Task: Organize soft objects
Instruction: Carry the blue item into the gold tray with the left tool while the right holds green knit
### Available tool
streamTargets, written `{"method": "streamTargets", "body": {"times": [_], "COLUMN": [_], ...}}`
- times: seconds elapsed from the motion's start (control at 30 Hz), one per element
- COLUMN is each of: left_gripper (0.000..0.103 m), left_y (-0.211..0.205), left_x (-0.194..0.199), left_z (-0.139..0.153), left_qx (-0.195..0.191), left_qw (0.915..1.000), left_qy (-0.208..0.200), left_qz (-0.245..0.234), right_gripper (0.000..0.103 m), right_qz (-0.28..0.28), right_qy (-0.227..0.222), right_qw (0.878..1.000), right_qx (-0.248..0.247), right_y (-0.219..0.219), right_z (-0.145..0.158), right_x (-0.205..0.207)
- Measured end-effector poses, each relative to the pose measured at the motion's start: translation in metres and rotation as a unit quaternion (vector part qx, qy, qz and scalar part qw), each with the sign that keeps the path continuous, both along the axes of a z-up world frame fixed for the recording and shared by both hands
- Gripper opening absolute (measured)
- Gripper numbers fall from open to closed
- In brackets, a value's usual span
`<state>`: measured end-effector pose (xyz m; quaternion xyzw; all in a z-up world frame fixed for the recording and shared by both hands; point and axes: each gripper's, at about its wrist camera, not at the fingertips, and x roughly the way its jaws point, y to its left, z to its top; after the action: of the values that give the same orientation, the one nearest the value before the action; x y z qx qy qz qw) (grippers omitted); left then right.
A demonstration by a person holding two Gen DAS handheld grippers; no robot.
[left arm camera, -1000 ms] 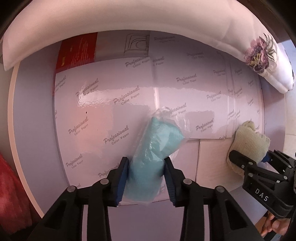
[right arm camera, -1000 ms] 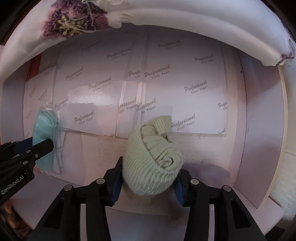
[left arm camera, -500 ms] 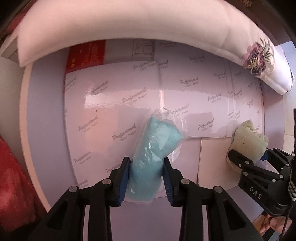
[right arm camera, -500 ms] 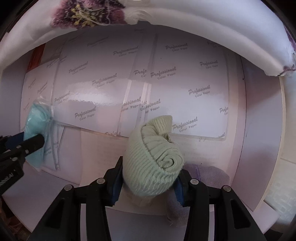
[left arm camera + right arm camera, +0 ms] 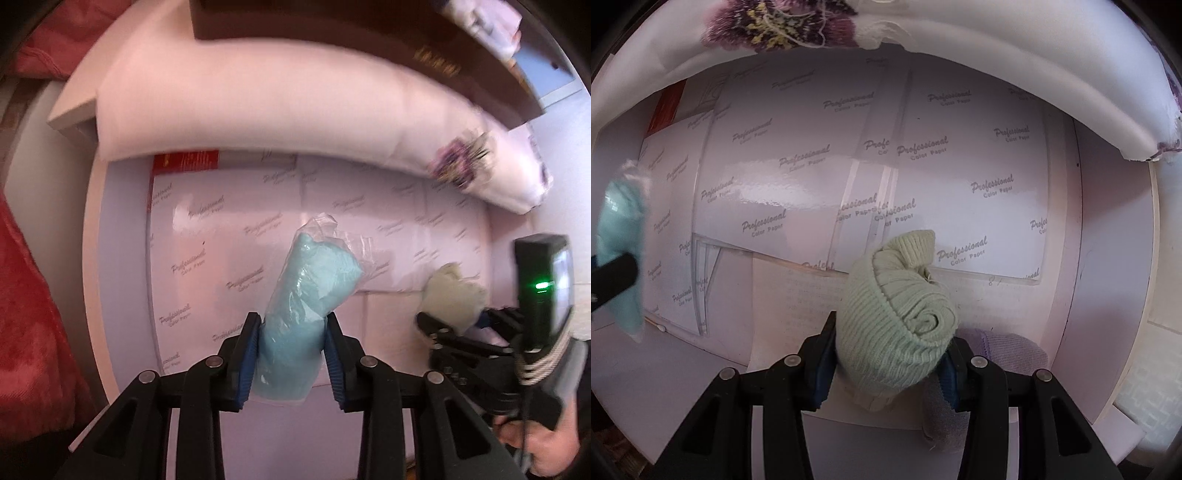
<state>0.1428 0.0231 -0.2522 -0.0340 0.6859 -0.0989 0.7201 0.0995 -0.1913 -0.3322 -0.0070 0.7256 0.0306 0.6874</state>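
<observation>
A light blue soft bundle in a clear plastic bag (image 5: 310, 288) hangs above the paper-covered surface, squeezed between the pads of my left gripper (image 5: 291, 325), which is shut on it. The same bundle (image 5: 620, 240) shows blurred at the left edge of the right wrist view. My right gripper (image 5: 892, 332) is shut on a rolled pale green knit piece (image 5: 897, 314), held just over the surface. From the left wrist view that knit roll (image 5: 452, 295) and the right gripper (image 5: 456, 319) sit at the right, with a person's hand (image 5: 535, 443) on the handle.
Glossy white sheets (image 5: 229, 221) printed "Professional Color Paper" cover the white top. A long white pillow with a purple flower (image 5: 295, 107) lies along the far side. A purple-grey cloth (image 5: 1008, 347) lies under my right fingers. Red fabric (image 5: 29, 314) lies at the left.
My left gripper has squeezed tighter on the blue bundle and risen with it, so more of the pillow and surroundings show. The right gripper has kept still with the knit roll.
</observation>
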Motion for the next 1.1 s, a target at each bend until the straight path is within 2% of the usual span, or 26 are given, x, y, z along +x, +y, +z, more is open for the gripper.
{"method": "streamTargets", "body": {"times": [0.17,0.37,0.53,0.73,0.9,1.03,1.1], "left_gripper": [0.033,0.033,0.033,0.033,0.033,0.033,0.033], "left_y": [0.002,0.012,0.022,0.030,0.030,0.031,0.031], "left_x": [0.000,0.001,0.010,0.043,0.089,0.120,0.133], "left_z": [0.032,0.064,0.104,0.150,0.161,0.151,0.142], "left_qx": [-0.044,-0.077,-0.113,-0.147,-0.156,-0.155,-0.168], "left_qw": [0.9983,0.9936,0.9833,0.9688,0.9634,0.9622,0.9590], "left_qy": [-0.037,-0.077,-0.131,-0.185,-0.197,-0.189,-0.181], "left_qz": [0.010,0.032,0.054,0.075,0.093,0.120,0.140], "right_gripper": [0.047,0.047,0.047,0.047,0.047,0.047,0.047], "right_qz": [0.000,0.004,0.005,0.009,0.011,0.011,0.011], "right_qy": [0.001,0.001,0.000,-0.001,-0.001,-0.001,-0.001], "right_qw": [1.000,1.000,1.000,1.000,1.000,1.000,1.000], "right_qx": [0.002,0.001,0.000,-0.004,-0.005,-0.004,-0.004], "right_y": [-0.001,0.000,0.001,0.004,0.006,0.007,0.006], "right_z": [0.000,-0.001,-0.001,-0.001,-0.001,0.001,0.000], "right_x": [0.000,0.000,0.000,-0.001,-0.001,-0.002,-0.002]}}
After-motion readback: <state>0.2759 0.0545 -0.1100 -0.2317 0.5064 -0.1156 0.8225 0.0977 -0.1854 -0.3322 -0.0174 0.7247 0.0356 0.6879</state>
